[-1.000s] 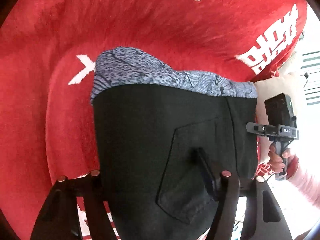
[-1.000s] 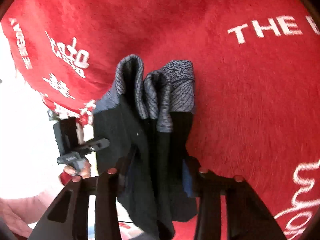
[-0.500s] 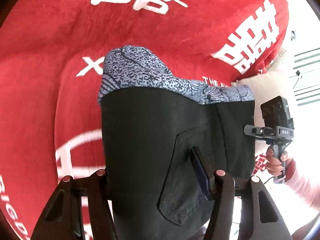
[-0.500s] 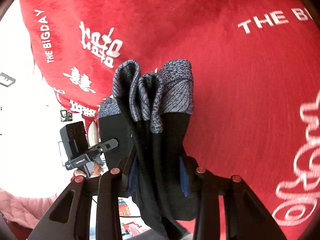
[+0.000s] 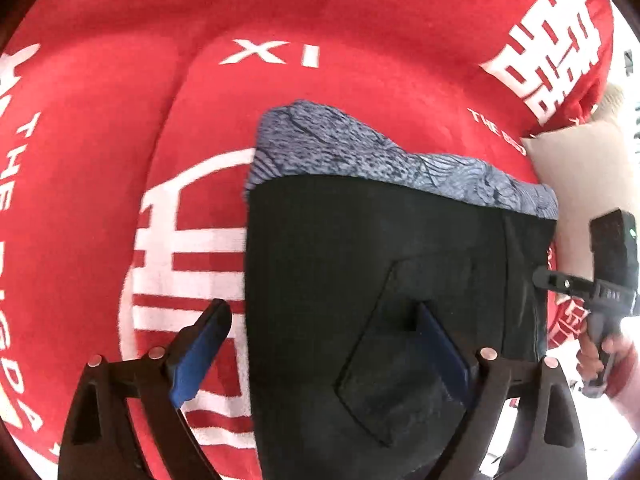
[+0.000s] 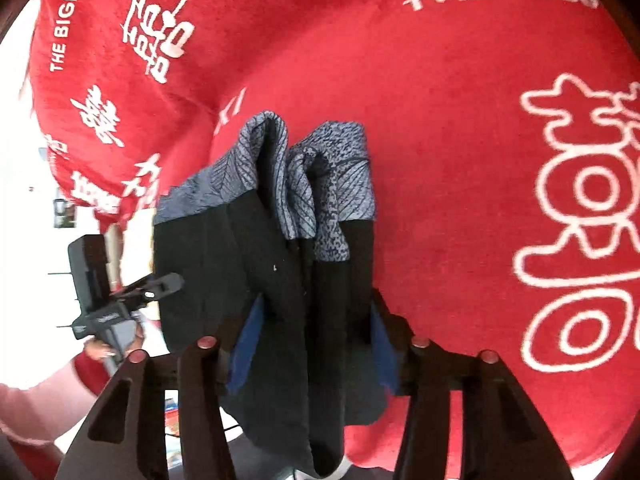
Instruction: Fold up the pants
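Pants [image 6: 280, 280] hang over the red blanket [image 6: 460, 120] — right gripper [image 6: 312, 320] clamps bunched fabric, left gripper [image 5: 324, 328] spread wide; I judge one-sided support risks the fold sagging apart

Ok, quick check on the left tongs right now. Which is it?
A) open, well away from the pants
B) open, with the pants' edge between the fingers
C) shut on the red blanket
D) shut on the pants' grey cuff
B: the left tongs stand spread wide, one blue-padded finger over the red blanket, the other against the black pants.
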Demonstrator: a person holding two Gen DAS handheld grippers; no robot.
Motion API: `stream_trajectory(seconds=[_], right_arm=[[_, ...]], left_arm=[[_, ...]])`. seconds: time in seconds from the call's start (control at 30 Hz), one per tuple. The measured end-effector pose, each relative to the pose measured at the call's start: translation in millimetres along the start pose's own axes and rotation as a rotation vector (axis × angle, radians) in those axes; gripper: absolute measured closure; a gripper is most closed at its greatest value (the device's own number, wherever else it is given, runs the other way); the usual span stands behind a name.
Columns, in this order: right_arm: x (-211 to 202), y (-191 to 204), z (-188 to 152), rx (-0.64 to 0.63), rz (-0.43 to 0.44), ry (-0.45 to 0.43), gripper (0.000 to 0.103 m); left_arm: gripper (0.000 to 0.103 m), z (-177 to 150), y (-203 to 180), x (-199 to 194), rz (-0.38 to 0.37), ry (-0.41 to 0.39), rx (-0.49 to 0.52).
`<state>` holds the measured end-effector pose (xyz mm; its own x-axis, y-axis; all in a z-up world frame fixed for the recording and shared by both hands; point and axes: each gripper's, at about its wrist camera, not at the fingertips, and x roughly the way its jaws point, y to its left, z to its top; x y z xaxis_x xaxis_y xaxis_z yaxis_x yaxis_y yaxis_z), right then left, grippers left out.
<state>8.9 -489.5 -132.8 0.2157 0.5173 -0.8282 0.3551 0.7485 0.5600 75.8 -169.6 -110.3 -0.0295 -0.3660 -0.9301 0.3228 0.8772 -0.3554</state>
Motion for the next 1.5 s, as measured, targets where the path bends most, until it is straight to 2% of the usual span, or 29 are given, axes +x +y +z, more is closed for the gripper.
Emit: stream_trajectory(seconds=[0.17, 0.27, 0.3, 0.37, 0.43, 0.5, 0.57, 0.7, 0.83, 0.97, 1.1, 1.5], right_arm=[[-10.0, 8.0, -3.3, -0.019, -0.148, 0.012, 0.033], [-24.3, 9.5, -10.2, 0.018, -0.245, 0.014, 0.031], [-27.7, 10.5, -12.4, 0.026, -0.272, 0.021, 0.024], [-37.4, 14.4, -17.6, 0.038, -0.316, 0.027, 0.021], [-46.4, 21.5, -22.8, 0.037, -0.343, 0.03, 0.016], [-53.3, 28.8, -26.9, 0.026, -0.368, 0.032, 0.014], [-60.4, 38.3, -33.1, 0.001, -0.377, 0.032, 0.0], [-65.4, 65.4, -42.2, -0.047, -0.391, 0.015, 0.0], [-62.0, 86.2, -52.6, -0.042, -0.409, 0.027, 0.0], [-60.3, 110.4, -63.9, -0.02, -0.435, -0.012, 0.0], [-51.8, 128.0, -71.3, -0.013, -0.478, -0.011, 0.0], [-48.8, 159.9, -90.8, -0.015, -0.548, -0.03, 0.0]], left_arm=[[0.005, -3.5, -17.5, -13.8, 0.185, -0.009, 0.052], [0.005, -7.8, -29.1, -24.3, 0.252, -0.014, 0.058], [0.005, -8.6, -33.5, -28.9, 0.266, -0.018, 0.055], [0.001, -14.8, -44.8, -39.9, 0.292, -0.019, 0.045], [0.001, -20.8, -56.0, -50.6, 0.326, -0.026, 0.035], [0.001, -27.4, -65.4, -58.0, 0.353, -0.026, 0.016], [0.001, -34.6, -76.5, -63.7, 0.387, -0.021, -0.013], [0.001, -48.4, -94.1, -75.8, 0.437, -0.027, -0.039], [0.001, -56.9, -104.7, -89.4, 0.468, -0.035, -0.014], [0.001, -60.6, -102.7, -95.1, 0.464, -0.021, 0.027], [0.001, -69.1, -98.6, -103.5, 0.473, -0.014, 0.039], [0.001, -85.3, -93.1, -115.7, 0.418, -0.004, 0.069]])
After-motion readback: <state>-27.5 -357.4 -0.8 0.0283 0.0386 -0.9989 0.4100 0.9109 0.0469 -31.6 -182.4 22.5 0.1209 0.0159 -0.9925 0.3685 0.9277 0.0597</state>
